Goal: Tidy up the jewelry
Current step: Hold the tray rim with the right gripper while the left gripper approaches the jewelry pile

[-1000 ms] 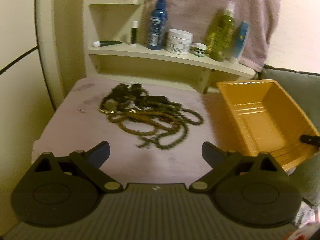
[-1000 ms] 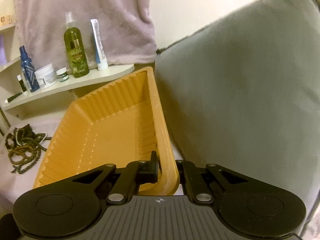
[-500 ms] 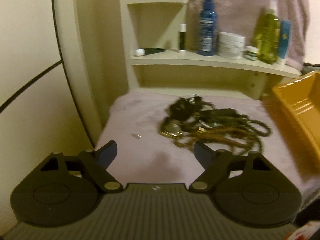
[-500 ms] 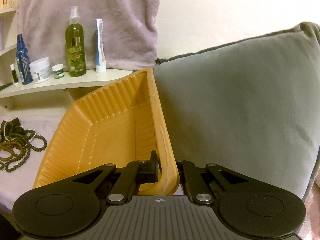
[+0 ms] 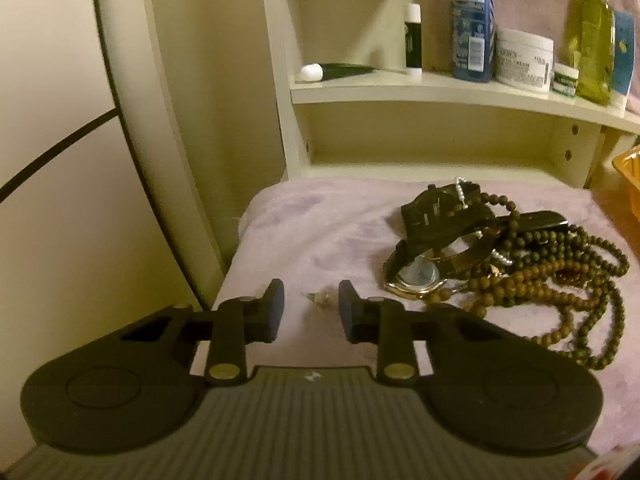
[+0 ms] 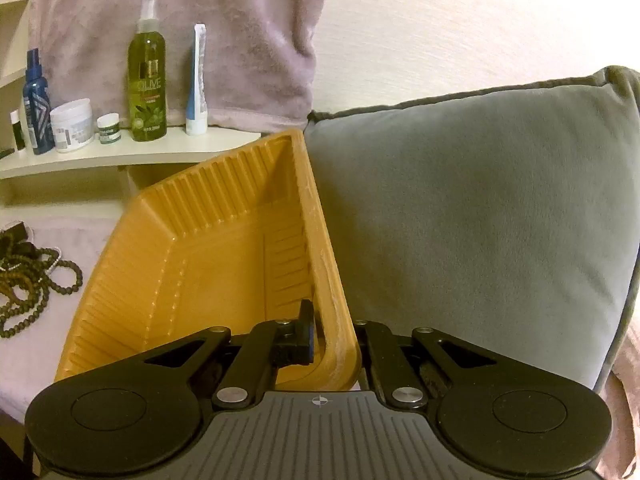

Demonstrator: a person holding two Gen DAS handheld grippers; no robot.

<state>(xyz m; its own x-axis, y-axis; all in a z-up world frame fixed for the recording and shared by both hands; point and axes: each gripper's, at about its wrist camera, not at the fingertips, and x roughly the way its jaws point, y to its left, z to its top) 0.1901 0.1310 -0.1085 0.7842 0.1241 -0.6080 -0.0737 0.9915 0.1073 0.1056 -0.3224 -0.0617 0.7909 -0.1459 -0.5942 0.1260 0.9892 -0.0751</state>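
A small pale earring-like piece [image 5: 320, 299] lies on the lilac cloth [image 5: 320, 232] between the fingers of my left gripper [image 5: 311, 300]. Its jaws are closing, and the pads stand clear of the piece on both sides. To the right lies a tangle of brown bead necklaces [image 5: 560, 280], black watches [image 5: 440, 216] and a gold-rimmed watch [image 5: 416, 278]. My right gripper [image 6: 334, 332] is shut on the near rim of the orange tray [image 6: 224, 248], which is tilted up against a grey cushion [image 6: 480, 220]. The bead tangle [image 6: 28, 272] shows at the left edge of the right wrist view.
A cream shelf [image 5: 440, 92] behind the cloth carries a blue spray bottle [image 5: 470, 20], a white jar [image 5: 524, 60], a green bottle [image 5: 596, 48] and a lip balm stick [image 5: 413, 36]. A curved cream panel [image 5: 140, 120] rises on the left. A lilac towel [image 6: 200, 20] hangs behind the shelf.
My left gripper has swung left and down to the small piece on the cloth, and its jaws have narrowed from wide apart. The right gripper still holds the tray rim.
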